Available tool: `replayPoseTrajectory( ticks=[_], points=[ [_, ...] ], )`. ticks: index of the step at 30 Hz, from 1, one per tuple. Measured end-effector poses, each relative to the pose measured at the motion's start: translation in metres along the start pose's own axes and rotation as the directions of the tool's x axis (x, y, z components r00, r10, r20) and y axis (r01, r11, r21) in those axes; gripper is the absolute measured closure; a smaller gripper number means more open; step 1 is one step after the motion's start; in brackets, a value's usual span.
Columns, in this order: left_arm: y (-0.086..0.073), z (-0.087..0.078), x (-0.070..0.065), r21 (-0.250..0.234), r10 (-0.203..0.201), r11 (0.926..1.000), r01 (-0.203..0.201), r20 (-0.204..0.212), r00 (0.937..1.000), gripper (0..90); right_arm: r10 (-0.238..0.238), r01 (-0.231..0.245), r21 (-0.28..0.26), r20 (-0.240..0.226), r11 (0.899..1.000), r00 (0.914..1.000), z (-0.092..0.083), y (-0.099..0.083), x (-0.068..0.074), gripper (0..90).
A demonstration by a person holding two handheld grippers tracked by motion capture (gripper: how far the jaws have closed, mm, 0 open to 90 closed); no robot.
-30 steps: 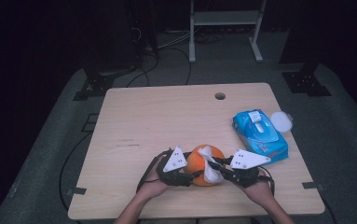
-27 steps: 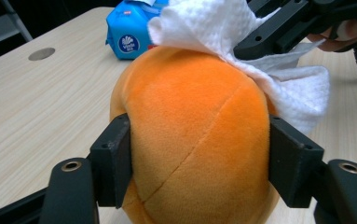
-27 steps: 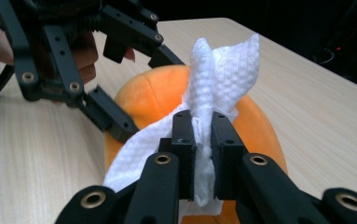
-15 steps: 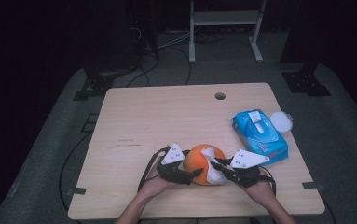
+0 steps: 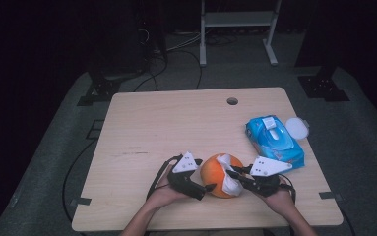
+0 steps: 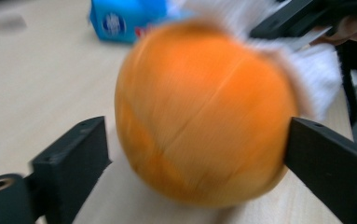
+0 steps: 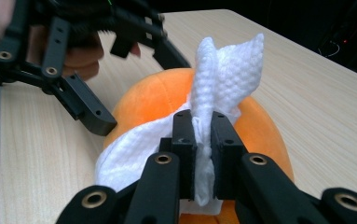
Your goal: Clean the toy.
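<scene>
A: We're at the near edge of the pale wooden table (image 5: 156, 128), and the round orange plush ball (image 5: 215, 174) sits between the two hand-held grippers, close to the person's hands.

B: And the left gripper (image 6: 195, 149)? Its jaws have just been opening.

A: They have, and in the left gripper view they stand wide, one black jaw on each side of the ball. The ball is between them, blurred. The far jaw sits right at the ball's edge, the near one stands a little off. I'd call that let go, not squeezing.

B: In the high view the left gripper (image 5: 206, 187) lies at the ball's left flank, with the hand behind it.

A: Now the right gripper (image 7: 203, 154). Clenched tight on a white textured wet wipe (image 7: 223, 70). The cloth is pinched between the two pads and its free end stands up above them like a fin.

B: The rest of the wipe drapes over the ball's top and front, touching the orange surface.

A: Right, and from above the wipe (image 5: 230, 177) covers the ball's right side, with the right gripper (image 5: 233, 173) up against it.

B: Anything else on the table?

A: A blue soft pack of wipes (image 5: 274, 140) to the right, behind the right hand, well apart from the ball, with a round white lid (image 5: 297, 129) beside it. There's a small round hole (image 5: 232, 101) near the table's far edge.
</scene>
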State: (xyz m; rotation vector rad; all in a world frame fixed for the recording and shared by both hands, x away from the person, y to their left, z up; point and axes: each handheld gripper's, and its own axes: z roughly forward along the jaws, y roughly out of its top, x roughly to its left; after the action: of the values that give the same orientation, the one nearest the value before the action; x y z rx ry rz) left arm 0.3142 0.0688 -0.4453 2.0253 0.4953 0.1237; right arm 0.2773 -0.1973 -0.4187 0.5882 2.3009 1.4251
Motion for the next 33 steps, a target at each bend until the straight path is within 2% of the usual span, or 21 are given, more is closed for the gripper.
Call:
replayPoseTrajectory(
  ticks=[2,3,5,6,8,9,10,11,12,14,16,17,19,21,22,24,25,27,30,31,33],
  points=[
    [-0.001,0.002,0.002,-0.017,-0.019,0.9997,0.02,0.039,0.9991,9.4,0.0,0.0,-0.002,-0.006,1.0,1.0,0.0,0.0,0.0,81.3],
    [-0.002,0.001,0.001,-0.037,-0.017,0.9991,0.018,0.033,0.9993,14.9,-0.001,0.001,-0.001,-0.002,1.0,1.0,0.0,0.0,0.0,81.3],
    [0.0,-0.002,-0.004,-0.069,0.014,0.9976,-0.013,0.003,0.9999,29.9,0.001,-0.001,-0.008,0.016,1.0,0.9999,-0.001,0.003,0.0,81.3],
    [0.003,-0.004,-0.008,-0.077,0.039,0.9962,-0.04,-0.011,0.9992,33.1,0.001,-0.001,-0.017,0.021,1.0,0.9998,-0.003,0.005,0.0,81.4],
    [0.009,-0.007,-0.016,-0.08,0.108,0.9906,-0.111,-0.035,0.9935,36.2,-0.007,0.008,-0.061,0.014,0.998,0.9999,-0.007,0.015,0.005,81.4],
    [0.014,-0.009,-0.022,-0.075,0.151,0.9852,-0.154,-0.054,0.9871,36.9,-0.003,0.002,-0.081,-0.001,0.997,1.0,-0.008,0.019,0.007,81.4],
    [0.016,-0.01,-0.026,-0.065,0.176,0.9815,-0.18,-0.065,0.9823,37.3,-0.021,0.019,-0.1,-0.014,0.995,0.9997,-0.007,0.024,0.012,81.4],
    [0.018,-0.011,-0.029,-0.047,0.212,0.9753,-0.216,-0.08,0.9741,37.5,-0.037,0.035,-0.101,-0.016,0.994,0.9992,-0.007,0.027,0.015,81.3],
    [0.018,-0.012,-0.031,-0.041,0.225,0.9725,-0.229,-0.088,0.9704,37.8,-0.048,0.046,-0.096,-0.017,0.994,0.9987,-0.006,0.03,0.018,81.4],
    [0.018,-0.015,-0.029,-0.042,0.219,0.9738,-0.224,-0.087,0.9718,38.5,-0.077,0.076,-0.075,-0.006,0.994,0.997,-0.006,0.029,0.016,81.4],
    [0.018,-0.016,-0.027,-0.054,0.194,0.9784,-0.199,-0.086,0.9772,38.6,-0.083,0.085,-0.039,0.047,0.996,0.9954,-0.01,0.023,0.008,81.4],
    [0.017,-0.015,-0.027,-0.061,0.19,0.9789,-0.195,-0.083,0.9783,38.6,-0.064,0.066,-0.025,0.069,0.998,0.9956,-0.012,0.018,0.002,81.4],
    [0.018,-0.013,-0.029,-0.062,0.199,0.977,-0.204,-0.084,0.9764,38.5,-0.042,0.044,-0.029,0.074,0.999,0.9964,-0.016,0.015,-0.001,81.4],
    [0.019,-0.011,-0.032,-0.055,0.205,0.9761,-0.21,-0.089,0.9748,38.5,-0.047,0.05,-0.038,0.071,0.998,0.9963,-0.016,0.018,0.003,81.4],
    [0.02,-0.009,-0.034,-0.049,0.224,0.9722,-0.229,-0.095,0.97,38.4,-0.054,0.057,-0.048,0.058,0.997,0.9969,-0.015,0.02,0.007,81.4],
    [0.02,-0.007,-0.038,-0.043,0.237,0.9693,-0.242,-0.103,0.9661,38.0,-0.065,0.065,-0.076,0.007,0.995,0.9979,-0.011,0.026,0.016,81.4],
    [0.02,-0.007,-0.039,-0.034,0.242,0.9685,-0.247,-0.111,0.964,37.7,-0.087,0.086,-0.073,-0.012,0.994,0.9962,-0.007,0.029,0.021,81.3],
    [0.019,-0.008,-0.04,-0.022,0.251,0.9667,-0.255,-0.118,0.9608,37.4,-0.12,0.119,-0.055,-0.005,0.991,0.9928,-0.002,0.031,0.026,81.4],
    [0.017,-0.007,-0.038,-0.035,0.236,0.9699,-0.241,-0.115,0.965,37.3,-0.107,0.108,-0.047,0.017,0.993,0.9941,-0.007,0.028,0.017,81.4],
    [0.017,-0.007,-0.037,-0.04,0.228,0.9714,-0.234,-0.112,0.9671,37.1,-0.107,0.109,-0.033,0.054,0.994,0.9928,-0.01,0.026,0.012,81.4],
    [0.016,-0.007,-0.035,-0.05,0.215,0.9741,-0.221,-0.098,0.9717,36.0,-0.091,0.093,-0.018,0.083,0.996,0.9924,-0.014,0.021,0.006,81.4]
  ],
)
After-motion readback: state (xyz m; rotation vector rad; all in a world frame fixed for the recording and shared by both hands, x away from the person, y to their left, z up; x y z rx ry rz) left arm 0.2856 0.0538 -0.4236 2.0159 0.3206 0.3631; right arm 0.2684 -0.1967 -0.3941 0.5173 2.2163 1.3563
